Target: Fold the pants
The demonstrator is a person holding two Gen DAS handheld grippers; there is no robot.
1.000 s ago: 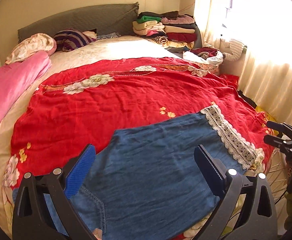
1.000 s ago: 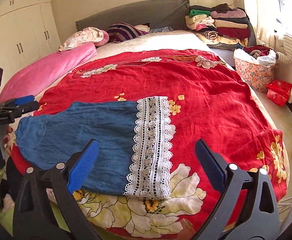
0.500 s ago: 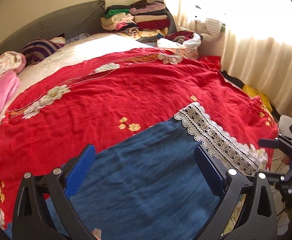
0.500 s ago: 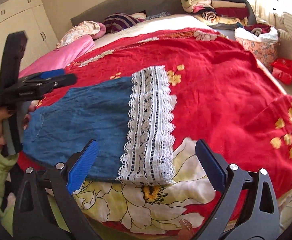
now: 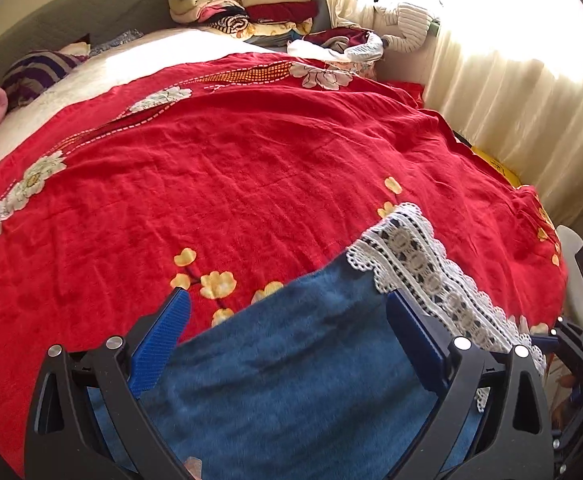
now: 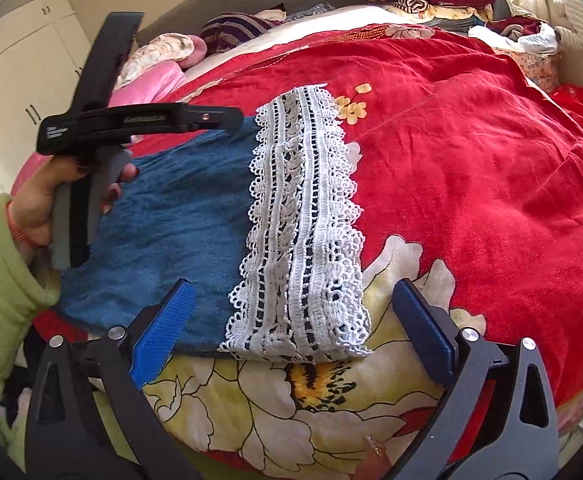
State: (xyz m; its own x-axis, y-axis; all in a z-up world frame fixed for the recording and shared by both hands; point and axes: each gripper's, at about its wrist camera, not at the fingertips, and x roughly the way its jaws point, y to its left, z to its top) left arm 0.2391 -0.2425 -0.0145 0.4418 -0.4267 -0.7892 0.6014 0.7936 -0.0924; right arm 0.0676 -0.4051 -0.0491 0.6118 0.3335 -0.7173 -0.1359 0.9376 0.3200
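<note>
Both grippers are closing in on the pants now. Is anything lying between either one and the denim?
Nothing visible. The pants lie flat on the red bedspread, with no other item on them. The left gripper and right gripper are both open, facing bare denim and the lace cuff.

The pants (image 6: 183,216) are showing blue denim with white lace; the bedspread (image 5: 251,160) is showing red with yellow-white flowers.

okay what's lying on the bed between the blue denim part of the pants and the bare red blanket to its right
The white lace cuff of the pants, lying flat on the red blanket; the right wrist view shows it.
</note>
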